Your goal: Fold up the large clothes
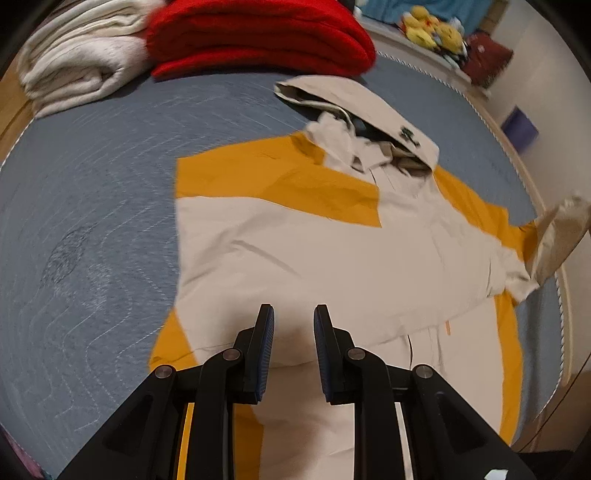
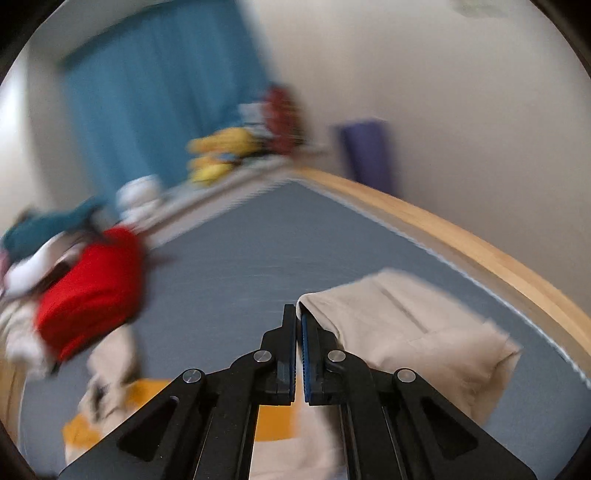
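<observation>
We hold the left gripper [image 1: 293,314] with its jaws a little apart and nothing between them, just above the cream-and-orange jacket [image 1: 332,251] spread on the grey bed cover [image 1: 92,221]. Our right gripper [image 2: 298,314] is clamped on the jacket's cream sleeve [image 2: 406,325], lifted off the bed. Beyond lie folded red [image 1: 258,33] and white blankets [image 1: 81,62].

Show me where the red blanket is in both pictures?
Left wrist view: the folded red blanket sits at the top middle, at the far end of the grey bed cover, beside a white blanket.
Right wrist view: the red blanket is a blurry shape at the left middle, on the grey bed cover.
Shared landmark: the yellow soft toys on the ledge behind the bed.
</observation>
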The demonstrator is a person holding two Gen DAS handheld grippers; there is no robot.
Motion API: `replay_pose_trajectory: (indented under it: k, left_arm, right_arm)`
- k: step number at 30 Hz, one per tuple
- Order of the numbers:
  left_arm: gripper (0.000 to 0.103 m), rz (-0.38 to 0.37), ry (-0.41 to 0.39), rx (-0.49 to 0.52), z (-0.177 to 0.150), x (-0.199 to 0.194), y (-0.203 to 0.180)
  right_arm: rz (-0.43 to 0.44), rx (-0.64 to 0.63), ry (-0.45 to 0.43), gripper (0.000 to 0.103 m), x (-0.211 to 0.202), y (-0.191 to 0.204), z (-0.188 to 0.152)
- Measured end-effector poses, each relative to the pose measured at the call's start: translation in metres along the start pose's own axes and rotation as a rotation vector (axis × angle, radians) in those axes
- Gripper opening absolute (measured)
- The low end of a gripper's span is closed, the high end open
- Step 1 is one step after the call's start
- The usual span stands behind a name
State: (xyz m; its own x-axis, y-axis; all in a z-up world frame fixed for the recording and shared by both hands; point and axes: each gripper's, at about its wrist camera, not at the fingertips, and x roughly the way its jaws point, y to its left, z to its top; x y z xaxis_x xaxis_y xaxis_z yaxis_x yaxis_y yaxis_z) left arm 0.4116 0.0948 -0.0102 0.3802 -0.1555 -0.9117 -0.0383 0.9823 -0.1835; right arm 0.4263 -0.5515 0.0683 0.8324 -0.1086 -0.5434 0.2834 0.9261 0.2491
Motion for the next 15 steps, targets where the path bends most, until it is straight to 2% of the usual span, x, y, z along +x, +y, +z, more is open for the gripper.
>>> replay_pose_trajectory:
  k: [2, 4, 5, 7, 10, 12, 13, 15]
  left_arm:
    - [0.02, -0.011, -0.012, -0.031, 0.001, -0.009, 0.013]
    - [0.02, -0.017, -0.023, -0.053, 0.0, -0.016, 0.023]
    - [0.02, -0.019, -0.027, -0.063, 0.0, -0.019, 0.027]
    - [0.02, -0.027, -0.034, -0.09, 0.0, -0.025, 0.04]
    - [0.02, -0.035, -0.036, -0.126, 0.001, -0.03, 0.057]
    - [0.02, -0.038, -0.037, -0.148, 0.001, -0.034, 0.068]
    - [0.02, -0.039, -0.037, -0.156, 0.001, -0.035, 0.071]
    - [0.02, -0.046, -0.04, -0.174, 0.001, -0.038, 0.08]
  right_arm:
    - [0.103, -0.068, 0.008, 0.003, -0.016, 0.067, -0.013]
    - [0.231, -0.154, 0.035, 0.003, -0.032, 0.152, -0.041]
    - [0.273, -0.178, 0.05, 0.003, -0.038, 0.178, -0.055]
    - [0.392, -0.234, 0.109, 0.003, -0.047, 0.246, -0.097]
    - [0.523, -0.33, 0.22, 0.003, -0.051, 0.34, -0.184]
    - [0.548, -0.366, 0.31, 0.003, -0.043, 0.376, -0.24]
    - [0.546, -0.4, 0.407, 0.003, -0.029, 0.398, -0.28]
    - [0.498, -0.469, 0.511, 0.003, -0.01, 0.419, -0.331]
